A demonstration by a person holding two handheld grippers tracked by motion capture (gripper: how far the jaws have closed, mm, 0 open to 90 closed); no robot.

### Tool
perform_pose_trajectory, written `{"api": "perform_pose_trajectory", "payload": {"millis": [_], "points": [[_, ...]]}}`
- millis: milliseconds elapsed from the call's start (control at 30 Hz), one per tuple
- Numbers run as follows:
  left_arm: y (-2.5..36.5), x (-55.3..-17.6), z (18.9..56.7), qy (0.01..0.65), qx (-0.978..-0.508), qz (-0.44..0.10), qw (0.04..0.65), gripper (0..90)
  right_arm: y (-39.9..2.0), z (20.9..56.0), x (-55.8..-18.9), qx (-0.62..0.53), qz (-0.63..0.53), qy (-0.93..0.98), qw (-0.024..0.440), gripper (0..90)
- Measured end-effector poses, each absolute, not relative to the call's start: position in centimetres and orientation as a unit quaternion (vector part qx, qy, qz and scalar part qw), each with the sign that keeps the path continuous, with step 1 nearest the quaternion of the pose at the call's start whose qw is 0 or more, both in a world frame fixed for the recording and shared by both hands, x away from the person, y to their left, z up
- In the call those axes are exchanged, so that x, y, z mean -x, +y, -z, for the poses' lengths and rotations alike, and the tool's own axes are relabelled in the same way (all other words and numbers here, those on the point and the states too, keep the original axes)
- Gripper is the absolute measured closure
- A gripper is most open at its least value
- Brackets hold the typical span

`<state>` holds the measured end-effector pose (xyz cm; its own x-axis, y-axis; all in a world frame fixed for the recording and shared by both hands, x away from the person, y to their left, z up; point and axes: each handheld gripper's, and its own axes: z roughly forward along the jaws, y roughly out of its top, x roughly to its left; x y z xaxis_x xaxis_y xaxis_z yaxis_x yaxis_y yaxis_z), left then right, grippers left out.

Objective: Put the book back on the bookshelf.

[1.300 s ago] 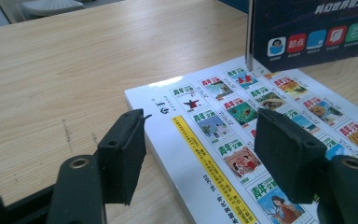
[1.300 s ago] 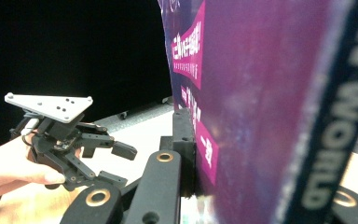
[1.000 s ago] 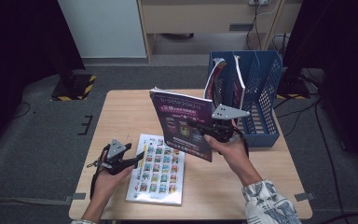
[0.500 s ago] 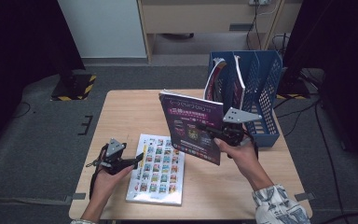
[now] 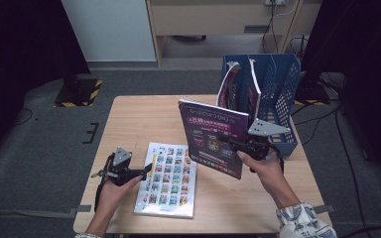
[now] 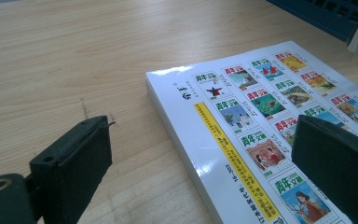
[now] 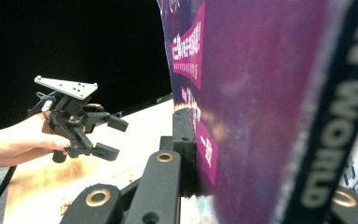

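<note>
We see right gripper (image 5: 230, 143) clamped on purple book (image 5: 212, 140), upright in air near blue rack (image 5: 283, 94). Left gripper (image 5: 146, 168) jaws just opened wide over flat book (image 5: 167, 178). Grip looks thin, maybe; purple book could slip, hit rack edge.

Table (image 5: 144, 124) evenly lit from overhead; surroundings left in deep darkness. Soft glare is seen on the glossy white book (image 6: 242, 135) in the left gripper view. In the right gripper view, the purple magazine (image 7: 261, 93) is blurred, background black.
</note>
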<state>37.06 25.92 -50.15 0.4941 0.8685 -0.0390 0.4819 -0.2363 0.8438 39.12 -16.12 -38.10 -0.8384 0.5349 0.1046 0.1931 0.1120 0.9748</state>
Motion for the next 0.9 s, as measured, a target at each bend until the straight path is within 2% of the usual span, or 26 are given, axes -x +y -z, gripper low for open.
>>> {"api": "perform_pose_trajectory", "payload": {"millis": [900], "points": [[26.2,-37.0,50.1,0.446,-0.756,-0.234,0.418,4.5,-21.5,38.8,-36.9,-0.273,-0.616,0.722,0.155,84.2]]}}
